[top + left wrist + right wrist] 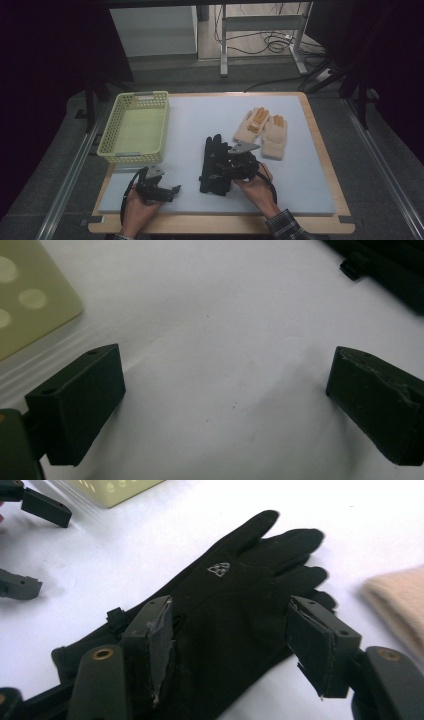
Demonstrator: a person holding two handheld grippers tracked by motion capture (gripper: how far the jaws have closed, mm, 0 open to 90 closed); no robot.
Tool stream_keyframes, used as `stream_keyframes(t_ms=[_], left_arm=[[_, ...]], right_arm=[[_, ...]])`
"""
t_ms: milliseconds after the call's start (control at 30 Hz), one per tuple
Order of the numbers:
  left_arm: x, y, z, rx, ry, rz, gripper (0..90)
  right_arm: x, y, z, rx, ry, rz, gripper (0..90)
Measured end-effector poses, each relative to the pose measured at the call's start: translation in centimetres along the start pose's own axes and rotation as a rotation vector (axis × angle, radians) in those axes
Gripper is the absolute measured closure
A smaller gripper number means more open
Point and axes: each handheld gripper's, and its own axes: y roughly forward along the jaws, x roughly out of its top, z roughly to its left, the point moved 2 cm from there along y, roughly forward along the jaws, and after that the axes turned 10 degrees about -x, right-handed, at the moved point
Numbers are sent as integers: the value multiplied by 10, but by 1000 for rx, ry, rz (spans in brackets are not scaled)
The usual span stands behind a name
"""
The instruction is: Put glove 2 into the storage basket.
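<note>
A pair of black gloves [213, 159] lies stacked on the white mat, fingers pointing away from me. The top black glove [235, 585] bears a small white logo. My right gripper [218, 173] hangs low over the cuff end of the gloves. In the right gripper view, my right gripper [230, 640] has its jaws wide apart on either side of the glove's palm, pads off the fabric. My left gripper [172, 191] rests near the mat's front left. The left gripper view shows my left gripper [225, 390] open over bare mat with nothing between its jaws.
A pale yellow perforated basket [142, 94] stands at the left of the mat; its corner [30, 295] is close to my left gripper. A pair of beige knit gloves [265, 131] lies right of the black ones. The table's wooden edge [330, 165] frames the mat.
</note>
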Motion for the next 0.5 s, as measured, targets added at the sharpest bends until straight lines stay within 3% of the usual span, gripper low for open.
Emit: stream_keyframes(t_ms=[167, 200, 233, 267, 333, 367, 400, 500], left_arm=[[0, 0, 0, 0, 0, -1, 27], [0, 0, 0, 0, 0, -1, 27], [0, 0, 0, 0, -1, -1, 27], [0, 0, 0, 0, 0, -1, 27], [0, 0, 0, 0, 0, -1, 27], [0, 0, 0, 0, 0, -1, 27], [0, 0, 0, 0, 0, -1, 27], [0, 0, 0, 0, 0, -1, 27]], right_arm=[[-5, -11, -10, 16, 0, 3, 395], [-12, -17, -14, 29, 1, 14, 472], [-12, -17, -14, 29, 1, 14, 472], [-19, -20, -17, 59, 7, 31, 593], [-26, -22, -18, 76, -1, 43, 726], [-26, -22, -18, 76, -1, 43, 726], [-36, -24, -17, 104, -3, 58, 838], [-43, -25, -15, 118, -3, 68, 878]])
